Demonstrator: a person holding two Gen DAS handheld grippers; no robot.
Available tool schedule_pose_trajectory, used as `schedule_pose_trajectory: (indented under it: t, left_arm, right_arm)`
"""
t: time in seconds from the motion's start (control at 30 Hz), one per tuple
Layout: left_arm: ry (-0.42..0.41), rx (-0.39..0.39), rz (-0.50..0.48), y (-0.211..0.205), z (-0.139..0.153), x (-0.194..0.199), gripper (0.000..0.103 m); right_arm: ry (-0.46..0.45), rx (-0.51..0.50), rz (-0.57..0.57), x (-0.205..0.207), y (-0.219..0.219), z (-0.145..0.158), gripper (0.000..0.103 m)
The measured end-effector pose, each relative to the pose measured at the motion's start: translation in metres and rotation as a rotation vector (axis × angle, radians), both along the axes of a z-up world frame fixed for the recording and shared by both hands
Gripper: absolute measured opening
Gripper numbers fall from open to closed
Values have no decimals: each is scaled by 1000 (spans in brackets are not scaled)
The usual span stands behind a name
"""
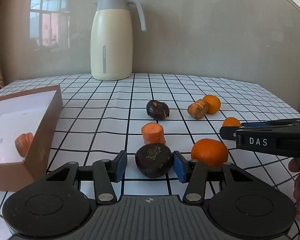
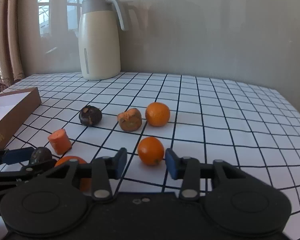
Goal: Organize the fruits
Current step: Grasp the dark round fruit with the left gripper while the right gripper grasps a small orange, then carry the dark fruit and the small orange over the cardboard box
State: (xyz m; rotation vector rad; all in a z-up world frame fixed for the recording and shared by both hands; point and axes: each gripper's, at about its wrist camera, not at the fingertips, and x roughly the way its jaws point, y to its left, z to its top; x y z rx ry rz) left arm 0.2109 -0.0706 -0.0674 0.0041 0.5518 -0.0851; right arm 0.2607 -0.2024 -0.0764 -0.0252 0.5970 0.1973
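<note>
"DAS" on right gripper (image 1: 228, 133)

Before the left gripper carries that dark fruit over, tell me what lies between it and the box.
Nothing visible does. The dark fruit sits between the left gripper pads, and only bare checked cloth separates it from the box at left.

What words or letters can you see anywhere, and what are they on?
"DAS": white letters on the side of the right tool, seen from the left wrist view.
"Ge...": cut-off white letters at the left picture edge on the left tool, seen from the right wrist view; the rest is out of view.
Small gold mark on the side of the box: too small to read.
</note>
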Motion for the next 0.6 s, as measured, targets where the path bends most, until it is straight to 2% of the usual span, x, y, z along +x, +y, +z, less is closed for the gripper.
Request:
schedule_pose_trajectory:
  t: [0.07, 0.13, 0.6]
  left_arm:
    - [1, 0, -6, -1, 0, 1, 39]
    - [-1, 8, -7, -2, 0, 0, 38]
    - [-29, 19, -3, 5, 9, -11, 37]
  right_arm:
    - [9, 0, -6, 2, -1, -1, 31]
    - [15, 5, -12, 2, -2, -1, 20]
    - [-13, -1, -23, -9, -1, 7, 18]
